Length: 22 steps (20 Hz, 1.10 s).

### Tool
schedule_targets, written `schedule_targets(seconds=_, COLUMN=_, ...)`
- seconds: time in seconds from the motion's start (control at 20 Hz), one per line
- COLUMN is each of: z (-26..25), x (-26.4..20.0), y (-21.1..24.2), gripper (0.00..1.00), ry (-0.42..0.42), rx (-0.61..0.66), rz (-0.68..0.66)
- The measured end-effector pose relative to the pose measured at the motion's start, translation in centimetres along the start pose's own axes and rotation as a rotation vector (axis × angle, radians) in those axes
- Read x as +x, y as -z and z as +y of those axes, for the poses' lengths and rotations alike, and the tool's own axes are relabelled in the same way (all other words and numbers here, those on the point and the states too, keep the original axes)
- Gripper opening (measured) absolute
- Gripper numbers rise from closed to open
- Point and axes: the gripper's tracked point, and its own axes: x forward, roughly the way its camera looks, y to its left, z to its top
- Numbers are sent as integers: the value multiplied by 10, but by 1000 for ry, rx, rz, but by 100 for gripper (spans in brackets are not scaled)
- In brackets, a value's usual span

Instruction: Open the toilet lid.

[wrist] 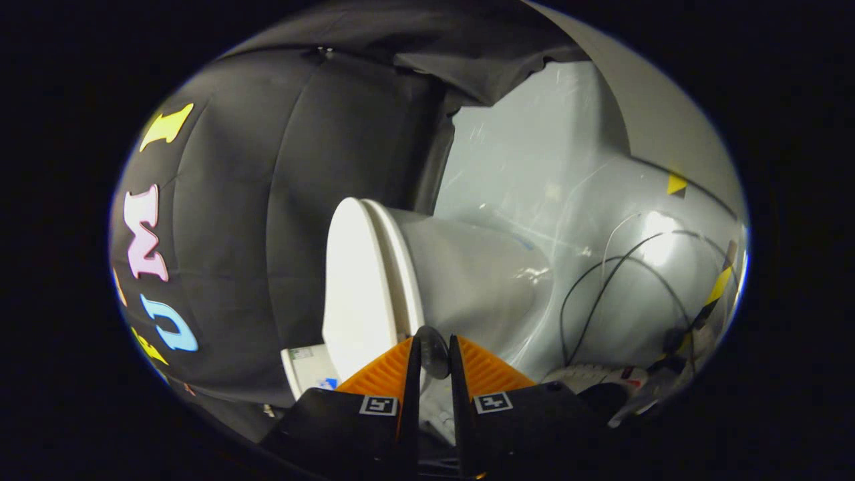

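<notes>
The view is rolled on its side, so the white toilet lies sideways just beyond the fingers. Its lid (354,287) lies down flat on the seat (406,267), with the grey-white bowl (481,280) to the right of them. My gripper (433,353) is at the front rim of the lid and seat. Its fingers stand close together, with a small dark rounded piece (433,349) held in the narrow gap between the tips. Both tips appear to touch it. Whether that piece belongs to the lid I cannot tell.
The shiny grey floor (534,167) runs behind the bowl, with black cables (601,287) looping across it. Yellow-black tape marks (718,286) sit at its far side. A white box (308,371) lies beside the lid, and black cloth (267,200) hangs behind it.
</notes>
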Motion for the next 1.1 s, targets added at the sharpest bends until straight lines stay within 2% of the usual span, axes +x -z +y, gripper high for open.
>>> schedule_targets(seconds=0.1, z=-4, x=-2, y=0, gripper=27, ry=1, rx=8, rz=35)
schedule_targets(seconds=0.2, z=-5, x=1, y=2, gripper=13, ry=12, rx=12, rz=39)
schedule_targets(seconds=0.3, z=-2, x=-3, y=5, gripper=13, ry=17, rx=-56, rz=53)
schedule_targets(seconds=0.4, z=4, x=-4, y=7, gripper=12, ry=28, rx=-147, rz=46)
schedule_targets(seconds=0.6, z=20, x=-18, y=7, gripper=12, ry=37, rx=-455, rz=14)
schedule_targets(seconds=0.8, z=68, x=-47, y=14, gripper=12, ry=1, rx=-611, rz=-19)
schedule_targets(seconds=1.1, z=138, x=-87, y=48, gripper=12, ry=-35, rx=-846, rz=-51)
